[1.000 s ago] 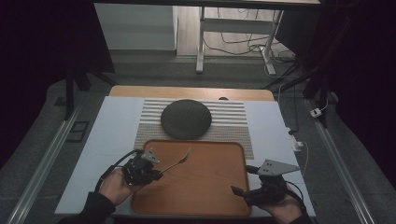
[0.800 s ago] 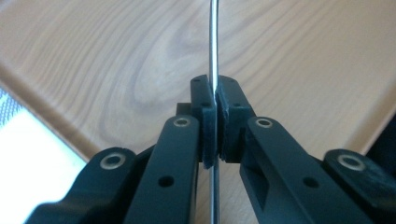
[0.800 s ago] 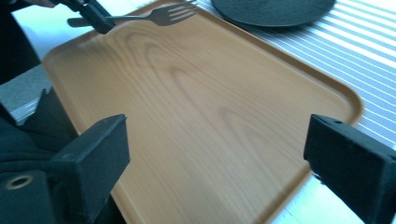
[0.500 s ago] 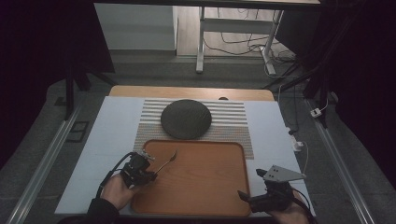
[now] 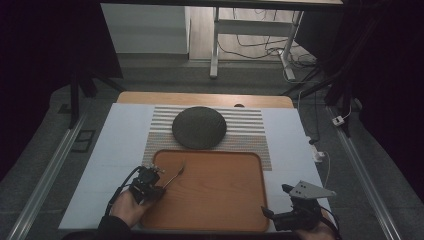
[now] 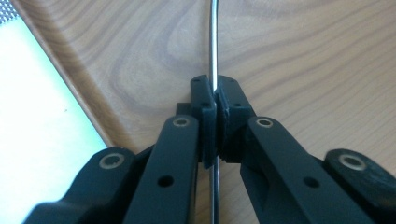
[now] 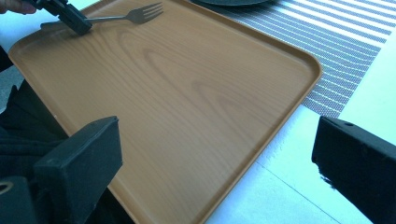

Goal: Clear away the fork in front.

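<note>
Dim room, pale table (image 5: 120, 145). Between my left gripper (image 6: 215, 100) jaws, pinched tight, runs the fork (image 7: 126, 17) handle, over the wooden tray (image 5: 220, 195). That thin grip may let it swivel or slip. My right gripper (image 5: 270, 214) gapes wide, empty.

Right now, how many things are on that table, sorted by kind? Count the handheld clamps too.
Forks: 1, fork, held in the left gripper
Wooden trays: 1, tray
Dark round plates: 1, plate
Striped placemats: 1, placemat
Grippers: 2, the left one and the right gripper, which is open
Total: 6
</note>
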